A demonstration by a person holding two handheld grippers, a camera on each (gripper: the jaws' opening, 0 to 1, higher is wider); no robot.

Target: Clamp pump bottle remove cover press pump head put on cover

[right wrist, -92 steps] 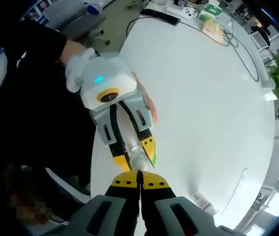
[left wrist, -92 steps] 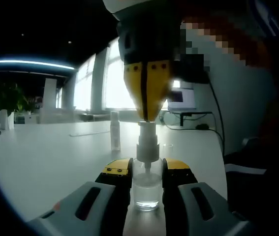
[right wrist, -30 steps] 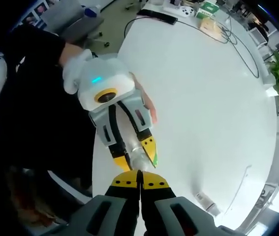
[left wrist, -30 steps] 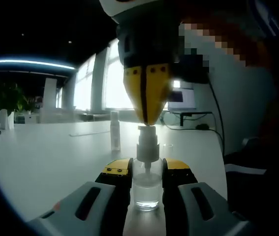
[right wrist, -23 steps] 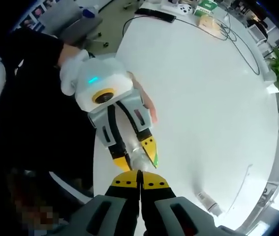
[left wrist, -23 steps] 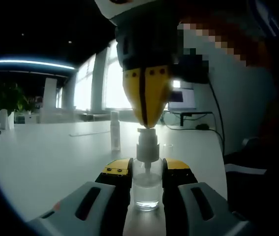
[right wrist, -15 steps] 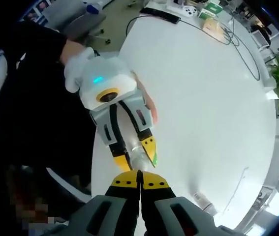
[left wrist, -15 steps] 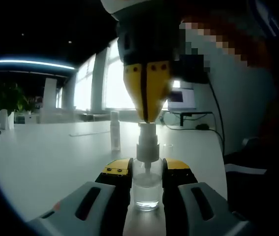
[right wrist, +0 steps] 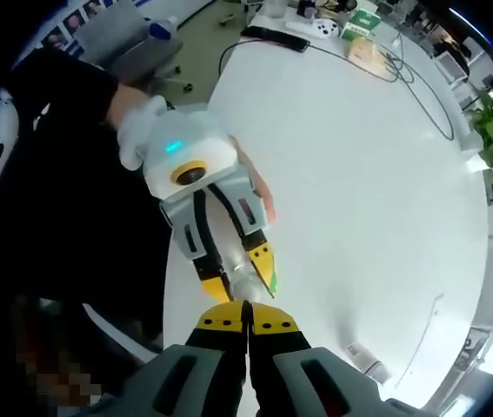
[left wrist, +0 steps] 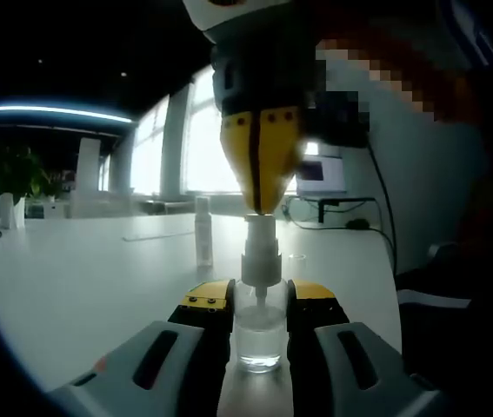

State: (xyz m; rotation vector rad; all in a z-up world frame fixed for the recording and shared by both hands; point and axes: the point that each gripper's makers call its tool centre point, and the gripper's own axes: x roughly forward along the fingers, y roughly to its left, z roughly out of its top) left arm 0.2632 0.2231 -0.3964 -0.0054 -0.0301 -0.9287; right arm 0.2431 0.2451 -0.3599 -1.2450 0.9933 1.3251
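Large white round table (right wrist: pixel 376 191). Clear pump bottle (left wrist: pixel 258 334) upright near its edge. Beyond the bottle, a slim cover (left wrist: pixel 203 231) standing, with a thin line-like item (left wrist: pixel 157 235) beside. Far across: cables (right wrist: pixel 420 65), small boxes (right wrist: pixel 363 35).

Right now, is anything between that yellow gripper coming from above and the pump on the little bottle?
Nothing visible. The right gripper, shut, sits directly on the pump head, with no cover over it. The left gripper clamps the bottle on the table.
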